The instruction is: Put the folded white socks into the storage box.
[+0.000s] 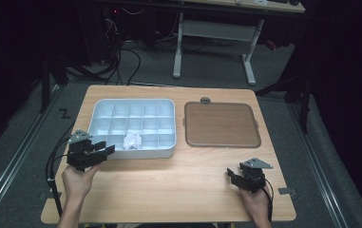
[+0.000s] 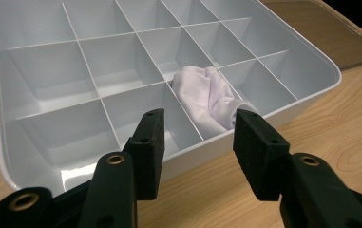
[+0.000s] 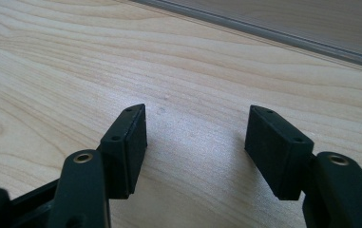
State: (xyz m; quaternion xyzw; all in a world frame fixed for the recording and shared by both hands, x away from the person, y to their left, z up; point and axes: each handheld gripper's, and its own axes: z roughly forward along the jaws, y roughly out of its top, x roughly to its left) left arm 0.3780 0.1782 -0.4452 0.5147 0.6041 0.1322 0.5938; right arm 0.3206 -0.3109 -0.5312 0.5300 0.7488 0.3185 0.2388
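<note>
White crumpled cloth [image 2: 210, 97] lies in the organiser tray [image 1: 100, 107], near row, third compartment from the left. It sits just beyond the left hand-held gripper [image 2: 198, 137], a little right of the gap's centre, apart from both pads. Jaws of the left hand-held gripper stand apart w/ nothing between them; gripper hangs at the tray's near-left corner, above the near wall. In the high view the cloth [image 1: 132, 140] is right of that gripper [image 1: 103, 148].

Right hand-held gripper [image 3: 195, 137] at near-right of table [image 1: 178, 185], well apart from cloth and tray. Jaws wide, bare wood between them. Same gripper in the high view [image 1: 231, 175].

Counts: 1 cloth, 1 tray, 1 brown lid [image 1: 221, 124] right of tray, 2 grippers, 2 hands. Tray grid approx. 5 across x 4 deep.

Hard to see: cloth's near edge hidden behind tray wall and the right jaw in the left gripper view. Small grey tab [image 1: 205, 100] at the lid's far edge, can't tell what it is. Room beyond table dark; desk legs and cables on floor only faintly visible.
</note>
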